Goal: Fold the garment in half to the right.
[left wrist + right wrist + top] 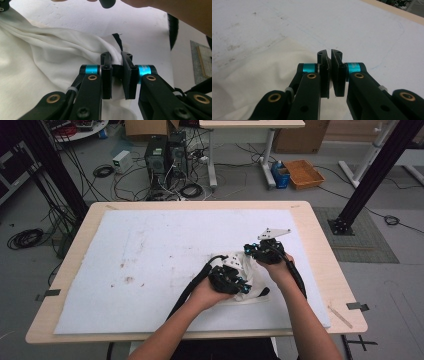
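My left gripper [117, 75] pinches a white cloth [45, 65] fold; my right gripper [331, 75] is nearly closed, its hold indiscernible.

A cream-white cloth [247, 276] with a black strap [117, 40] is lying on a white, brown-stained mat [150, 265] that is covering a pale wood table [320, 250]; black grippers are showing cyan bands.
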Demonstrator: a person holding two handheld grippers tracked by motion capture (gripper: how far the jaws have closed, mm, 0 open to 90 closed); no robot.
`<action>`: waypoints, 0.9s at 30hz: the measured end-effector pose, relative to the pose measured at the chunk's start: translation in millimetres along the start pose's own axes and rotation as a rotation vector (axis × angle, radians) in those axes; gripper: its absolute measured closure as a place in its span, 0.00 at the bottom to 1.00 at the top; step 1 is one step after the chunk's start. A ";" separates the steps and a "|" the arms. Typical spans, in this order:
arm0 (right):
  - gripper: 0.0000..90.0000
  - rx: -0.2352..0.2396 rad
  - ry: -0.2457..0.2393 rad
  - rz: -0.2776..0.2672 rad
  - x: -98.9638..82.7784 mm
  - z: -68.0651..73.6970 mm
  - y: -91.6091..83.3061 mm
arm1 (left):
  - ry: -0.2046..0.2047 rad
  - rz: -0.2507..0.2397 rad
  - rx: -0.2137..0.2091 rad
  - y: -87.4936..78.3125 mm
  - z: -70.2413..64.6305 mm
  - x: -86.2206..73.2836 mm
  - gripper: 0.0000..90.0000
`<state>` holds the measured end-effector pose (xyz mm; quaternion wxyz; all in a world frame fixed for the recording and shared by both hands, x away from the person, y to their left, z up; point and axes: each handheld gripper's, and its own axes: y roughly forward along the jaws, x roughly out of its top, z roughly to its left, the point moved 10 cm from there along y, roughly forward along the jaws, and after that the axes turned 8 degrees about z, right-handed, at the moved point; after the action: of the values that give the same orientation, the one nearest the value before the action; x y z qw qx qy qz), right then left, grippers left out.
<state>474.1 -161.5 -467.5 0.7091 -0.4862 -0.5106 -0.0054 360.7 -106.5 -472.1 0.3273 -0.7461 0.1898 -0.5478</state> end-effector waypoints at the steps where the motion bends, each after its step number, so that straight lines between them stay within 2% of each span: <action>1: 0.86 0.001 0.003 -0.002 -0.7 -0.4 -0.1 | -0.001 -0.010 0.012 0.4 0.5 1.7 0.82; 3: 0.65 -0.002 0.022 -0.018 0.4 -2.0 -1.9 | -0.003 -0.021 0.034 -1.7 2.5 3.4 0.67; 4: 0.57 -0.011 0.036 -0.029 1.6 -3.2 -3.9 | -0.005 -0.023 0.046 -3.6 3.5 3.3 0.63; 5: 0.52 -0.024 0.045 -0.039 3.0 -4.9 -6.6 | 0.002 -0.027 0.064 -6.8 5.8 2.7 0.61; 7: 0.46 -0.033 0.047 -0.063 6.7 -5.5 -13.2 | -0.016 -0.052 0.080 -16.4 11.1 1.0 0.57; 12: 0.43 -0.048 0.025 -0.089 8.4 1.3 -26.3 | -0.067 -0.102 0.133 -48.7 28.4 -14.2 0.51; 15: 0.43 -0.019 0.006 -0.071 3.1 11.7 -26.2 | -0.095 -0.104 0.186 -66.6 39.9 -30.6 0.50; 18: 0.43 -0.002 -0.023 -0.021 -9.1 22.9 -24.6 | -0.131 -0.089 0.225 -81.5 49.8 -50.8 0.48; 21: 0.46 -0.008 -0.041 0.014 -28.1 30.0 -27.9 | -0.159 -0.080 0.255 -94.3 55.7 -72.4 0.47; 23: 0.47 0.001 -0.040 0.015 -41.0 32.9 -31.8 | -0.176 -0.073 0.288 -102.7 60.5 -86.8 0.46; 27: 0.45 -0.003 -0.036 0.024 -59.4 35.3 -39.2 | -0.206 -0.094 0.314 -117.1 68.0 -109.0 0.45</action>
<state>400.5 -186.6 -483.8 0.6991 -0.4935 -0.5172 0.0109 380.2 66.2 -478.7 0.4317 -0.7461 0.0323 -0.5059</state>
